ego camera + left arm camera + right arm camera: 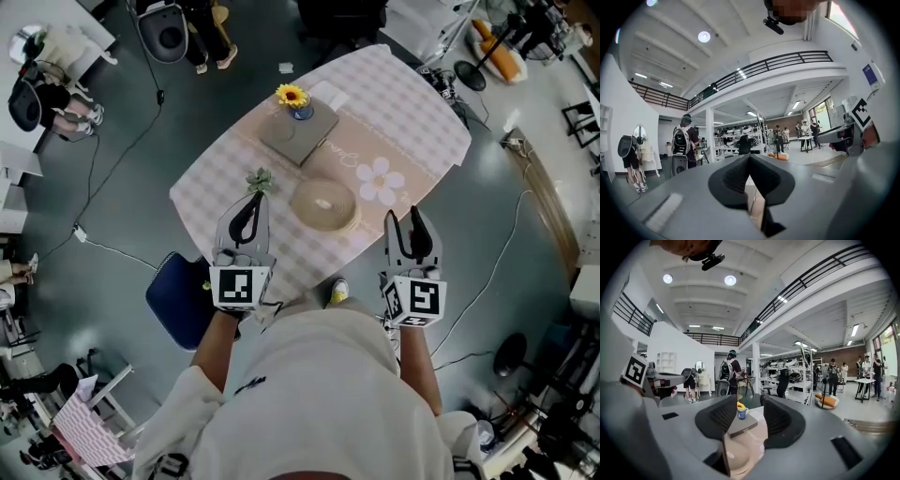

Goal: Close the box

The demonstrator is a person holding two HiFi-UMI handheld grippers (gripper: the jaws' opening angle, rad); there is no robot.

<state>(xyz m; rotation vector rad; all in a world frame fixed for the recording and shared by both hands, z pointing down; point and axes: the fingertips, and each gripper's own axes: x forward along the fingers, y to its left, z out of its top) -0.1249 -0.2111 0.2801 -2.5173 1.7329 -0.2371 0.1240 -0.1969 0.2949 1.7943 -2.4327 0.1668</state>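
We held both claws at the near edge of the surface [412,122]. The round beige box [322,204] lay between them, a little ahead, lid on. The left claw [253,199] was together and empty, and the right claw [405,217] apart and empty. Behind the box, a blue cup [301,112] held a sunflower [292,95].

Bright, even indoor light from round ceiling lamps [730,280]; both gripper views bend strongly toward dark, vignetted edges.
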